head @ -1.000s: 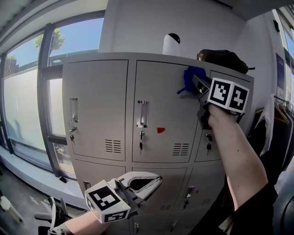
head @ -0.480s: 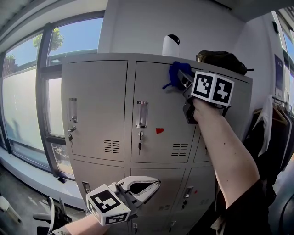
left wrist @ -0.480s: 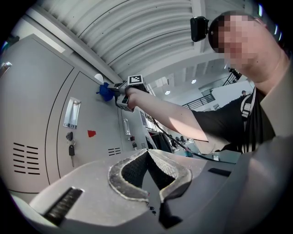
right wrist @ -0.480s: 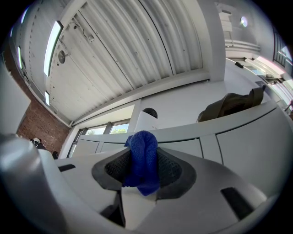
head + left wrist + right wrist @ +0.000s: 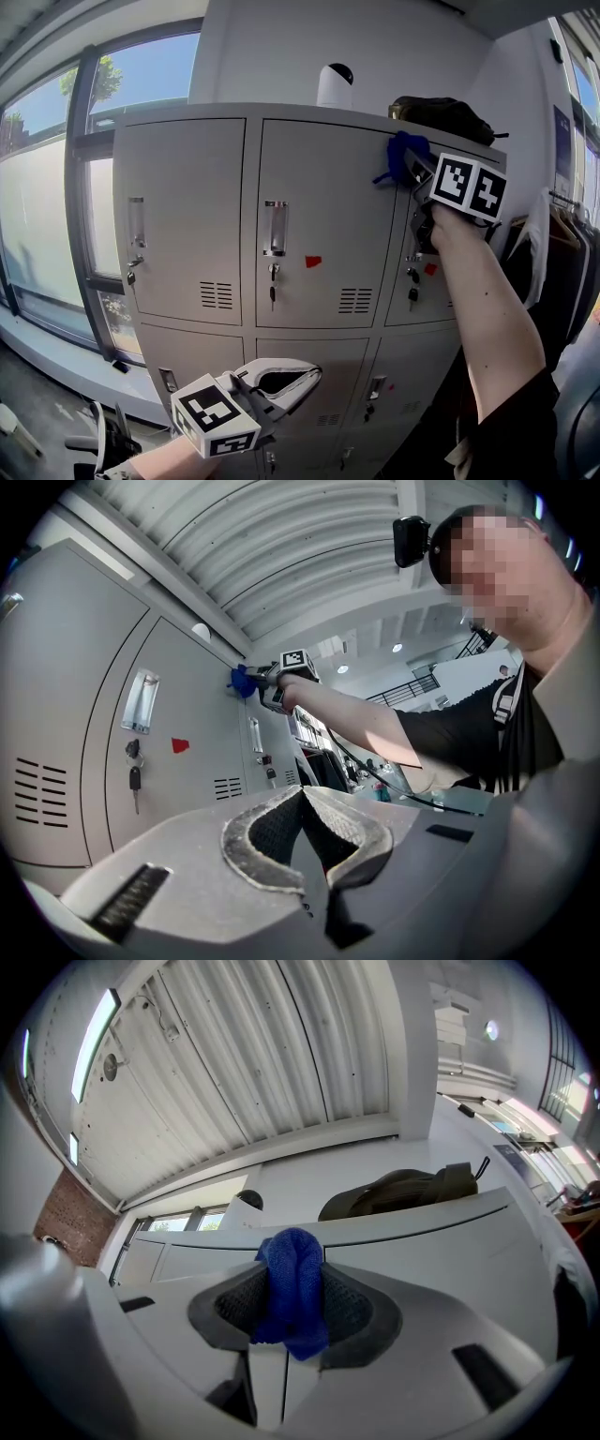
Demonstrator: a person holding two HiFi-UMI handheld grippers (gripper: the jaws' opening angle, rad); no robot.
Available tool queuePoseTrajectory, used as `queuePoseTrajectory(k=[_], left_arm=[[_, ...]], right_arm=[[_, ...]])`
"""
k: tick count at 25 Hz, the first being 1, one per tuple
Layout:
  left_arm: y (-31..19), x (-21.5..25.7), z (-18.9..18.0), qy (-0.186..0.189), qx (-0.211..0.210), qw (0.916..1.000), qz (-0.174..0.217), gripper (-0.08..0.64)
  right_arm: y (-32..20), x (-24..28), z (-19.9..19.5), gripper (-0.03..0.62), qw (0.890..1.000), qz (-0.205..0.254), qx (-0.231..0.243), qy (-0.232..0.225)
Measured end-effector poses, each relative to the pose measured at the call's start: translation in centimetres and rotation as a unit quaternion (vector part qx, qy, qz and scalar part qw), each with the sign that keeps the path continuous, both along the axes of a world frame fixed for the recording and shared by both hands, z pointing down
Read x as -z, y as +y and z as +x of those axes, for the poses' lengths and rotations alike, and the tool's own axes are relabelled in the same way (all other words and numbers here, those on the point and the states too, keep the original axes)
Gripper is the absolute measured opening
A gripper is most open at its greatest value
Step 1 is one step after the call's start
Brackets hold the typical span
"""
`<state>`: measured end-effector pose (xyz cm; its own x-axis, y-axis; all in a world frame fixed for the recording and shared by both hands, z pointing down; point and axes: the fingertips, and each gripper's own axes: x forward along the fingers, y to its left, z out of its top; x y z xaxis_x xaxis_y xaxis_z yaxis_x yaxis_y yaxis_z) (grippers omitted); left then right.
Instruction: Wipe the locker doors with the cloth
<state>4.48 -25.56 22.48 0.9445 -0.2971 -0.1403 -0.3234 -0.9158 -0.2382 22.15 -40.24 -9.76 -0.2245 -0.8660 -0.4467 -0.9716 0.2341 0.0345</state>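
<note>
Grey metal lockers [image 5: 328,234] fill the head view; the top row has three doors with handles, vents and keys. My right gripper [image 5: 412,161] is raised to the upper right corner of the middle top door, shut on a blue cloth [image 5: 397,156] that presses against the metal near the seam. In the right gripper view the blue cloth [image 5: 292,1288] bulges out between the jaws of the right gripper [image 5: 291,1312], with the locker top edge just beyond. My left gripper [image 5: 292,377] hangs low before the lower doors; the left gripper [image 5: 302,803] is shut and empty. From there the cloth [image 5: 242,680] shows far off.
On top of the lockers stand a white rounded device [image 5: 333,86] and a dark bag [image 5: 441,112]. Large windows [image 5: 56,187] run along the left. Hanging clothes [image 5: 562,253] are at the right. Keys [image 5: 273,281] dangle from the locks.
The right gripper with the cloth swept left across the top of the middle door, then back right to its upper right corner. The left gripper stayed low.
</note>
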Motion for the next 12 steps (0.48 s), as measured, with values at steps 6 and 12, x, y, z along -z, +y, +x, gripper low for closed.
queuePoseTrajectory(k=[6, 12], left_arm=[[0.0, -0.4, -0.4, 0.0, 0.001, 1.0, -0.002, 0.008], [-0.2, -0.4, -1.8, 0.012, 0.013, 0.9998, -0.005, 0.008]], right_arm=[[2.6, -1.1, -6.6, 0.153, 0.997, 0.02, 0.074, 0.031], [2.2, -3.5, -18.8, 0.153, 0.985, 0.008, 0.155, 0.08]])
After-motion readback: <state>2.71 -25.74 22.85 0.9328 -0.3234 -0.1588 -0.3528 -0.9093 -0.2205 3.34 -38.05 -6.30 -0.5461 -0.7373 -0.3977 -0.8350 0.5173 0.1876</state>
